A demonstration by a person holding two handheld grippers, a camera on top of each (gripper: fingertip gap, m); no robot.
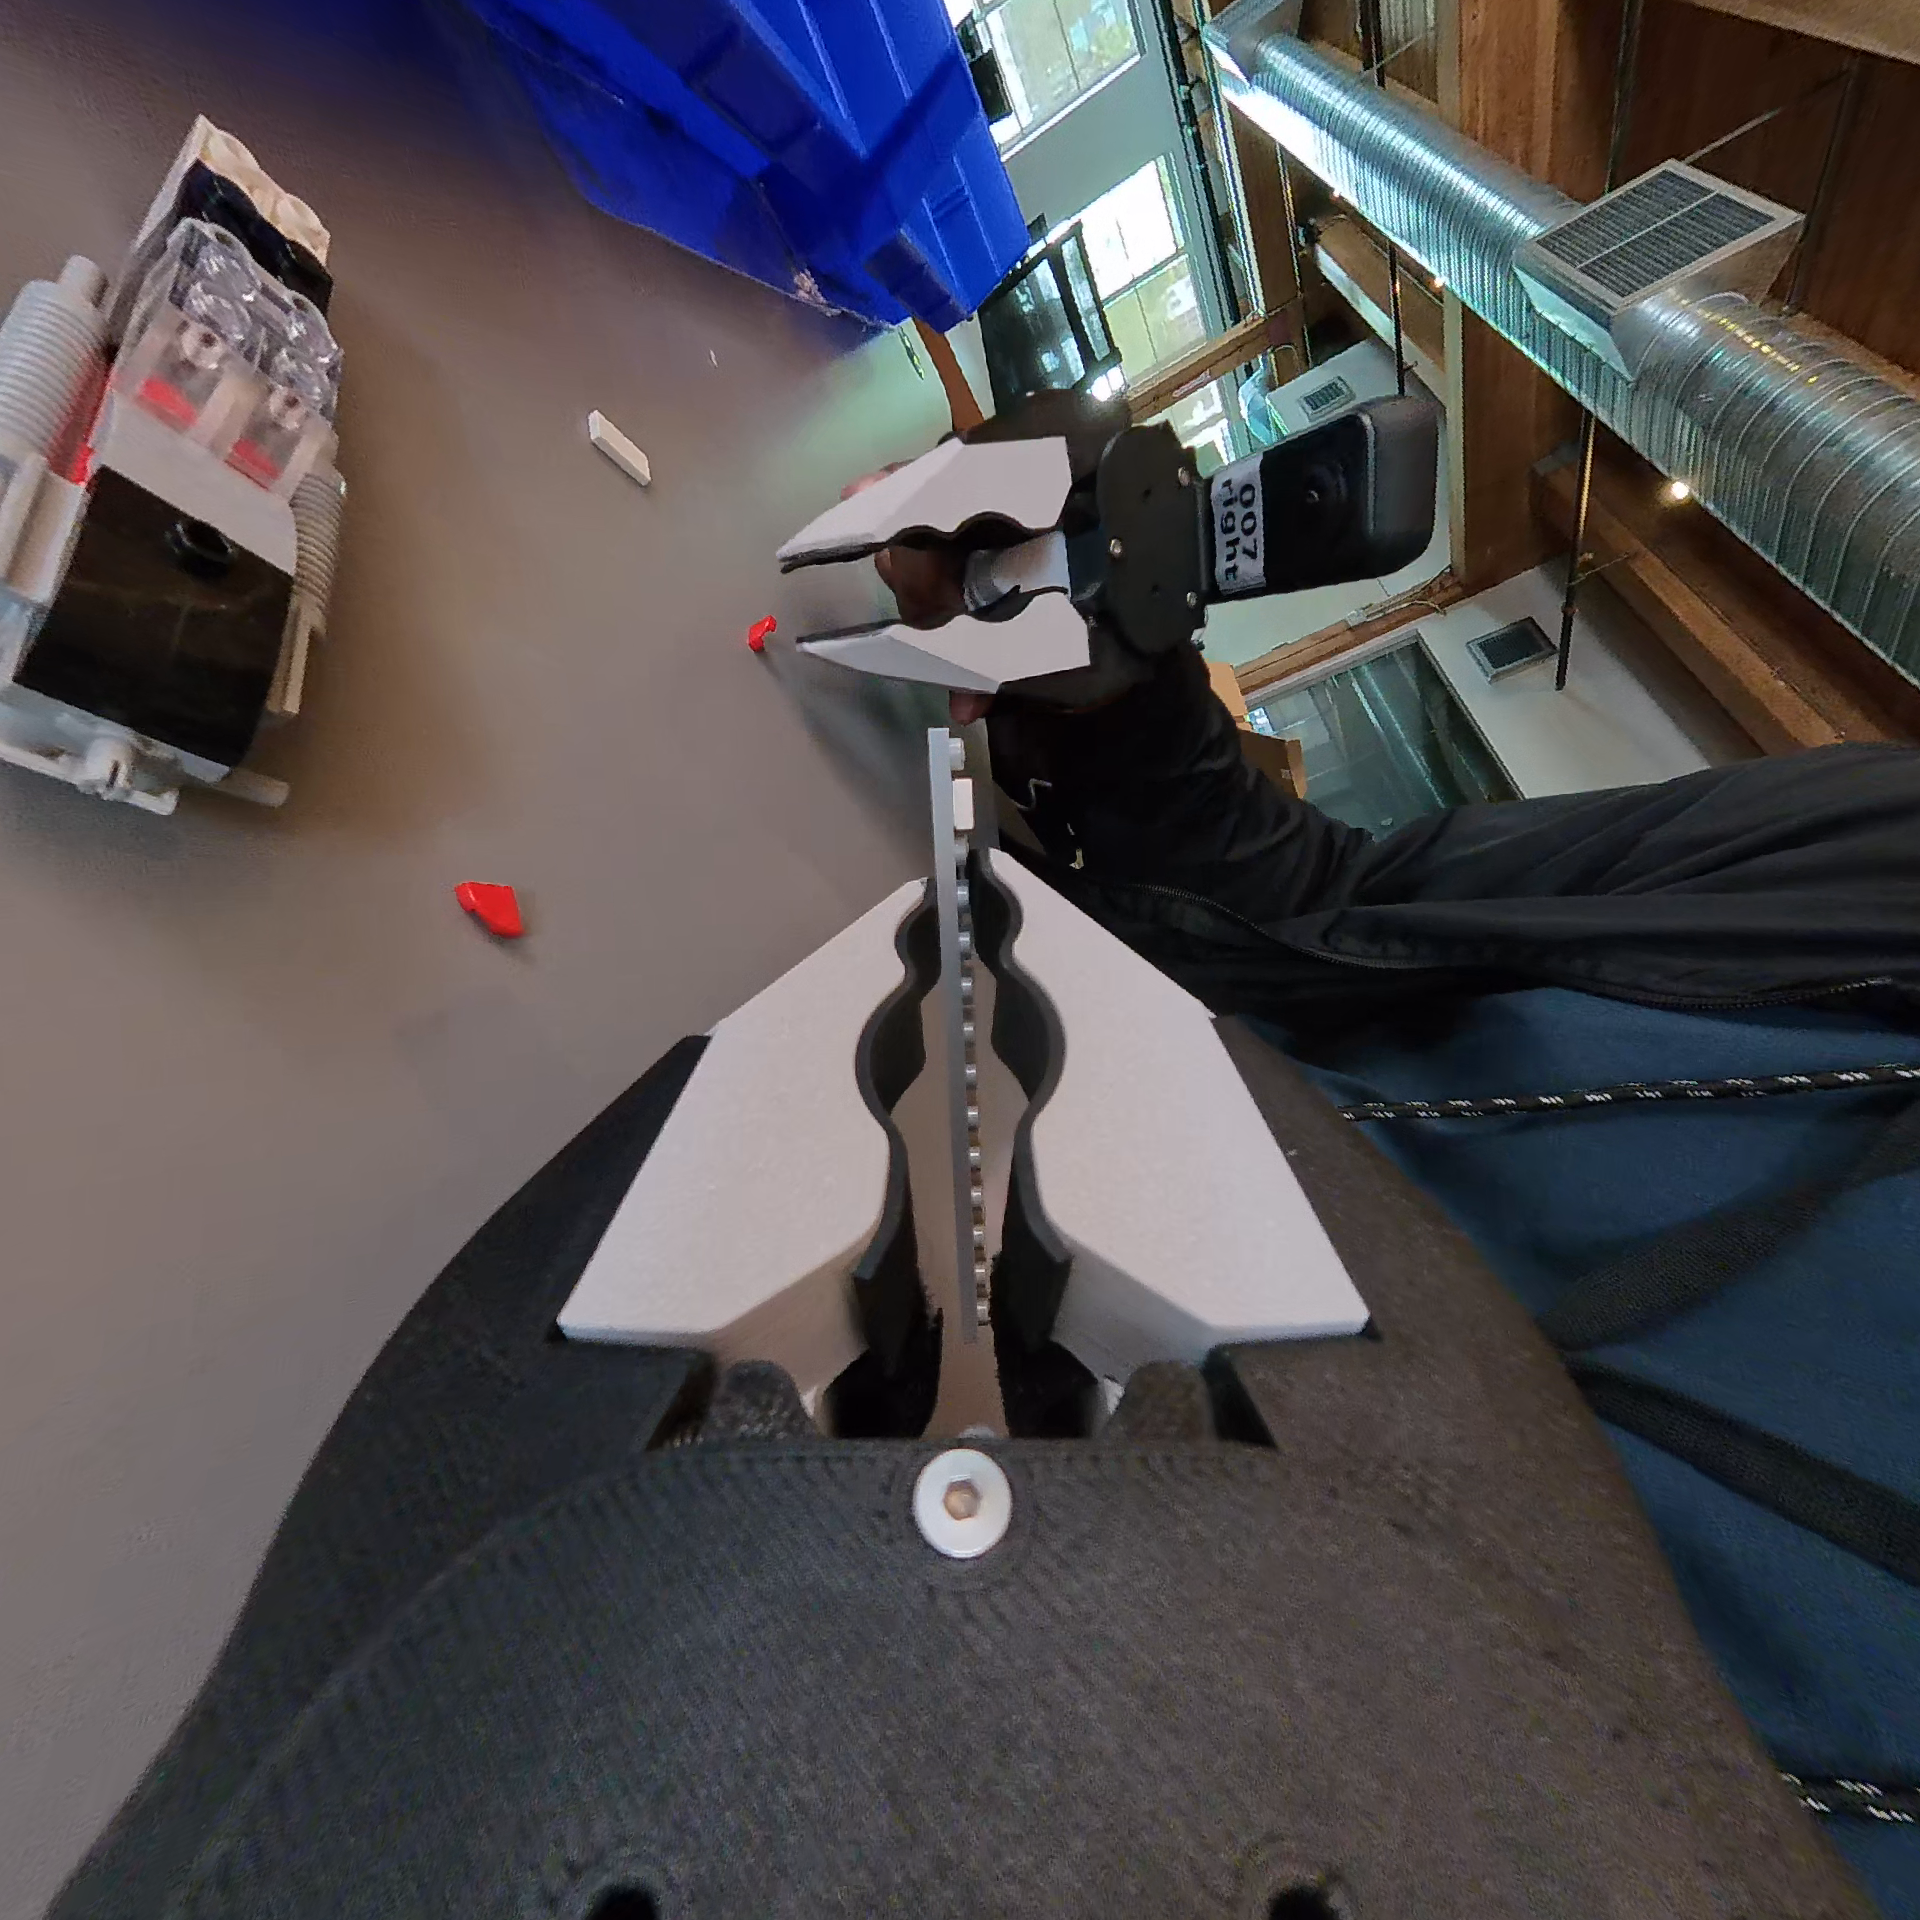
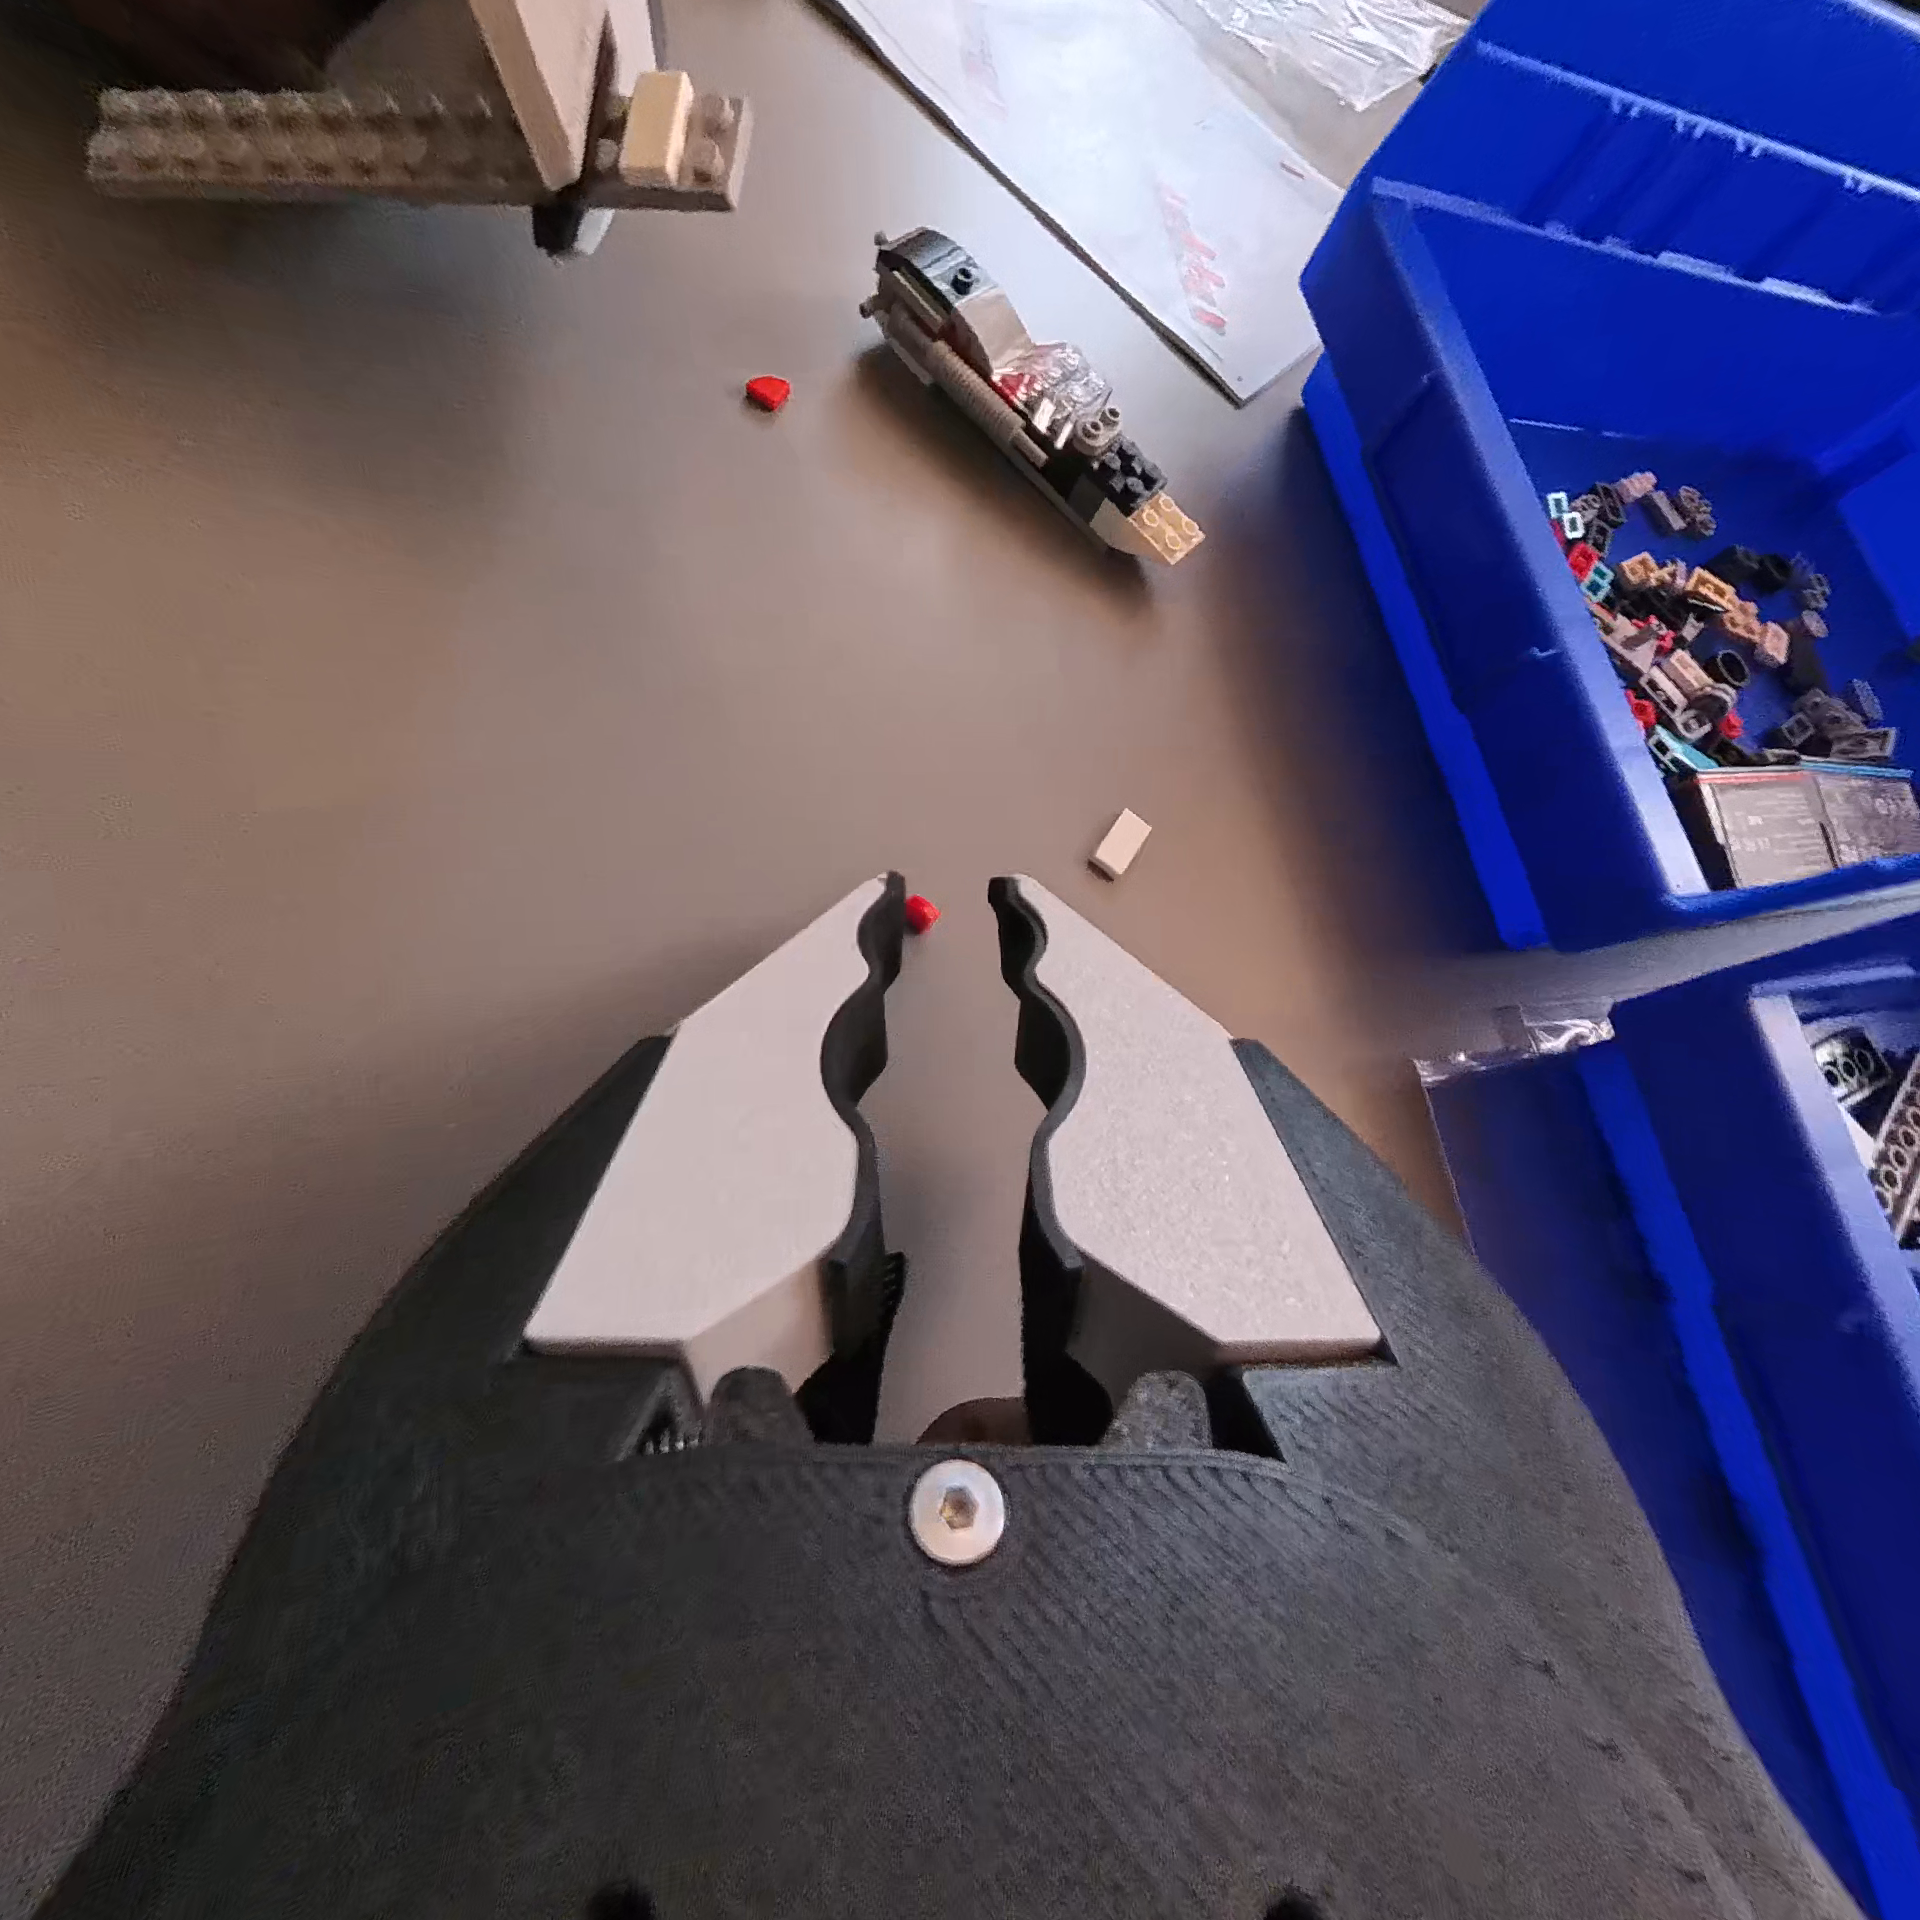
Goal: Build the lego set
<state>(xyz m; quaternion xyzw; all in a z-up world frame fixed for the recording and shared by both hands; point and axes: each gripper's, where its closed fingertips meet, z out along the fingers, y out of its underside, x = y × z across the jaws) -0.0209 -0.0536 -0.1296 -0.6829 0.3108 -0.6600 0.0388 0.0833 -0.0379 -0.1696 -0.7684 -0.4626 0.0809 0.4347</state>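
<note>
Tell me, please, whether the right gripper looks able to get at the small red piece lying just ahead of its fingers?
Probably yes. The right gripper is open, and the small red piece lies on the bare table between its fingertips, close to the left one. Nothing blocks it; the tan tile sits clear to one side.

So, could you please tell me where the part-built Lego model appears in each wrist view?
Left wrist view: the part-built Lego model is at the left edge, in the upper half, close up.
Right wrist view: it sits upper centre, smaller and farther off.
Shared landmark: the loose white tile, which is also right of centre in the right wrist view.
</note>
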